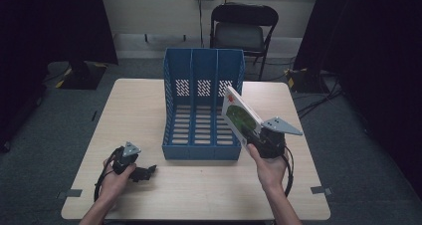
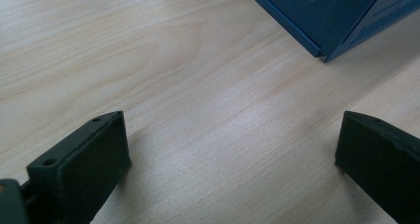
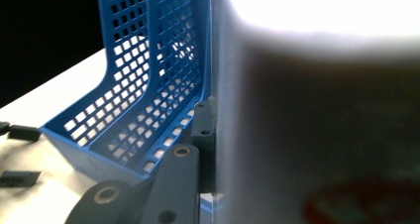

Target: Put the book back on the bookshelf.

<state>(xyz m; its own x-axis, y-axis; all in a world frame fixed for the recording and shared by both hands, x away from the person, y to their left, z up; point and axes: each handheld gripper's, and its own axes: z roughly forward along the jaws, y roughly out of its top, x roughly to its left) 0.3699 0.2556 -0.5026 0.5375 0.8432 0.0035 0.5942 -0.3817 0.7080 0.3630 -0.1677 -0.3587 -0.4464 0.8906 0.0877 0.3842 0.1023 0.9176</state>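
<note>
Right hand (image 1: pixel 269 169) up off the bench (image 1: pixel 139 105), forearm rising from the near edge, and the right gripper (image 1: pixel 253 135) is clamped on the lower corner of one thin white book with a green round picture on its cover (image 1: pixel 239 114). That book tilts up and away, leaning toward the far-left, its top corner just over the right wall of the blue plastic three-slot file rack (image 1: pixel 203 105). In the right gripper view the book's blurred cover (image 3: pixel 317 110) sits pressed flat against the black jaw, and the rack's blue mesh wall (image 3: pixel 148 85) stands just beside it.

Over on the other side, the left hand (image 1: pixel 113 181) rests low near the near-left corner of the pale wooden bench, wrist flat, and the left gripper (image 1: pixel 144 172) points toward the rack's front left corner. Its jaws stand wide apart with nothing between them, bare wood (image 2: pixel 198 85) beneath in the left gripper view, and the rack's blue corner (image 2: pixel 327 30) ahead.

Count: one book, one rack with three slots, all three empty, two grippers, two hands. One black folding chair (image 1: pixel 243 31) stands beyond the far edge.
</note>
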